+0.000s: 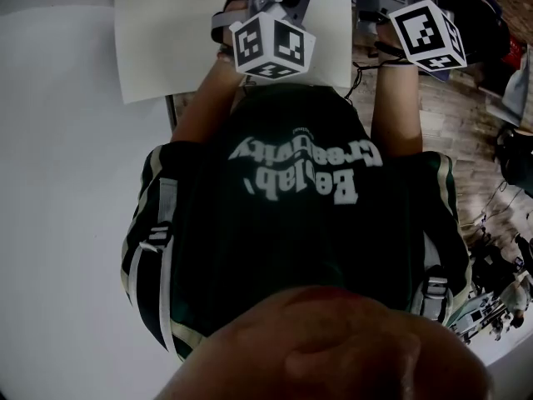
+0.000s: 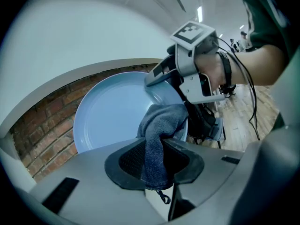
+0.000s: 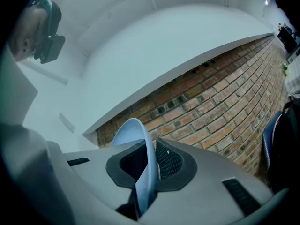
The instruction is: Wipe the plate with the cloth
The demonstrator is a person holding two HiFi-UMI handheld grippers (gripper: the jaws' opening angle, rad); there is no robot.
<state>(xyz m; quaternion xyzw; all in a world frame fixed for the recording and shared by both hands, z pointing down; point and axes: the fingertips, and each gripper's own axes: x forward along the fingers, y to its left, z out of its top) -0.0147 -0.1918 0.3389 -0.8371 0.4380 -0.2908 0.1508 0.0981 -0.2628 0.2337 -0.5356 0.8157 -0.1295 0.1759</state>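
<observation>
Both my forearms [image 1: 200,98] reach toward twelve o'clock; left hand-held gripper [image 2: 153,157] clamps the cloth [image 2: 161,121], right hand-held gripper [image 3: 149,161] pinches the plate [image 2: 112,111] at its three-o'clock rim.

free: we see the plate [image 2: 108,116] face bare toward its left side | blocked: right gripper [image 3: 149,150] clamps the right rim, cloth [image 2: 161,125] just beside | behind: brick wall [image 2: 42,125]

plate [image 3: 140,163] edge-on between tongs [image 3: 151,165]
</observation>
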